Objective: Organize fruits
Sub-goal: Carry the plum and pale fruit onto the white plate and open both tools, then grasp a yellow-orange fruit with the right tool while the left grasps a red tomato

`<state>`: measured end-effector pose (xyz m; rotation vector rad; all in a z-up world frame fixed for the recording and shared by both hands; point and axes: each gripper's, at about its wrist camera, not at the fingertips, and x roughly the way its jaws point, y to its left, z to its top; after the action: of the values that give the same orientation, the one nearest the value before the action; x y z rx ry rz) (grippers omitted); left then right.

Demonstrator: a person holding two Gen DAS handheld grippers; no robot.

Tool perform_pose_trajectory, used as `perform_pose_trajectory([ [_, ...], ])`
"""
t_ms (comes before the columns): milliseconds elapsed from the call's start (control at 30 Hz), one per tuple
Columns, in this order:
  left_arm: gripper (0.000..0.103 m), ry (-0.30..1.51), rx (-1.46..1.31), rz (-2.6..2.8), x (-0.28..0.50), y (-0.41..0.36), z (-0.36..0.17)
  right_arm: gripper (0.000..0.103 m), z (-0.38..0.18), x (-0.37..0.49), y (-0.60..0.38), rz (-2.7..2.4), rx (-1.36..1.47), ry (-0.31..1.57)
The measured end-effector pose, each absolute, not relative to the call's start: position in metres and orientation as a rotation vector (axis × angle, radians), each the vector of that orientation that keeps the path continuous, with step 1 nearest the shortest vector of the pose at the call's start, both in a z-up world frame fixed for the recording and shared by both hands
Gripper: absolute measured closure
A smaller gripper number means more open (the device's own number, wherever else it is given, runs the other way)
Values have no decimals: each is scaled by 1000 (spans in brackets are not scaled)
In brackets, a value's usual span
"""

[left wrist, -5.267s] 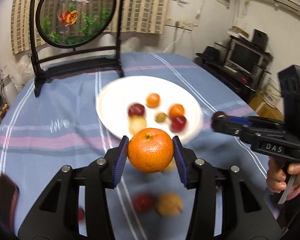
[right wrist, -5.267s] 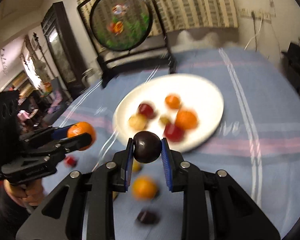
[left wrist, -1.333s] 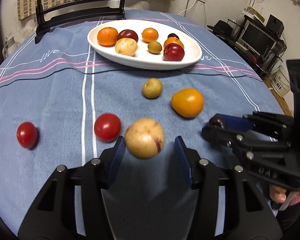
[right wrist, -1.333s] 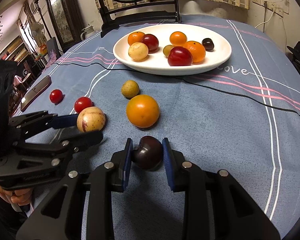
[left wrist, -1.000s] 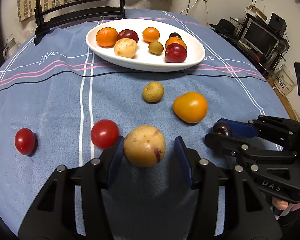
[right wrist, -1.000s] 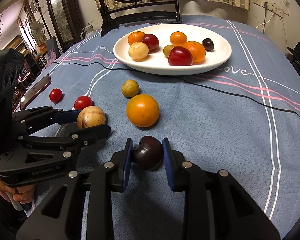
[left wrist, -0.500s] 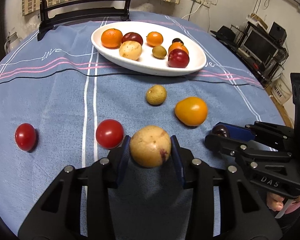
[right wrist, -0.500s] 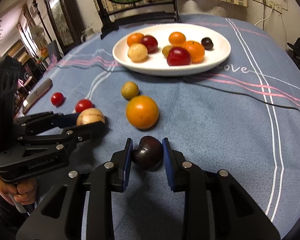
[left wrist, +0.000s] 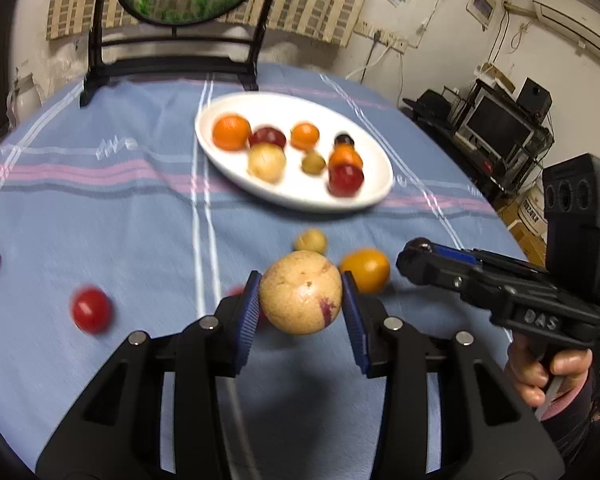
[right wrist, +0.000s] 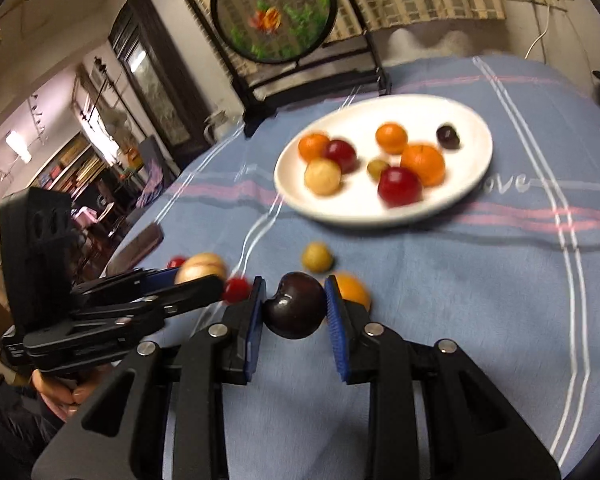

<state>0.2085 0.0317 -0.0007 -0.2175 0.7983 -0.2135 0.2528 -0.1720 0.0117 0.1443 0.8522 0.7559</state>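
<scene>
L gripper [left wrist: 301,306] is clamped on a pale yellow fruit [left wrist: 301,292], lifted clear of the blue cloth [left wrist: 140,220], w/ a red tomato [left wrist: 91,309] loose on the cloth at its 9 o'clock. The white plate [left wrist: 374,196] w/ fruit already on it lies at 12 o'clock from the L gripper, so prob. a straight forward carry. R gripper [right wrist: 294,307] is closed on a dark plum [right wrist: 295,305], plate rim [right wrist: 476,168] towards its 1 o'clock; neither hand looks clearly nearer, and an orange [right wrist: 350,290] and small yellow fruit [right wrist: 317,256] sit on the cloth btw. it and the plate.
</scene>
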Motion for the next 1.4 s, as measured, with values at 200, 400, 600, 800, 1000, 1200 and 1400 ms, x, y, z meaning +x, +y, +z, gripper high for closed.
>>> perform_pose_trajectory([
  [200, 63, 772, -175, -170, 263, 48, 27, 73, 34, 293, -156, 596, 109, 707],
  [400, 63, 802, -175, -129, 360, 52, 32, 73, 30, 348, -133, 461, 48, 650],
  [600, 63, 864, -164, -95, 421, 43, 17, 73, 12, 386, -132, 435, 39, 701],
  [800, 63, 908, -117, -75, 450, 32, -3, 72, 0, 405, -134, 437, 28, 759],
  [1000, 23, 872, -101, -24, 435, 34, 9, 57, 5, 398, -134, 439, -8, 759],
  [1200, 8, 760, -62, 41, 360, 56, 52, 51, 26, 357, -139, 539, 1, 733],
  [1400, 6, 768, -108, 74, 275, 73, 32, 50, 23, 300, -137, 606, -104, 722],
])
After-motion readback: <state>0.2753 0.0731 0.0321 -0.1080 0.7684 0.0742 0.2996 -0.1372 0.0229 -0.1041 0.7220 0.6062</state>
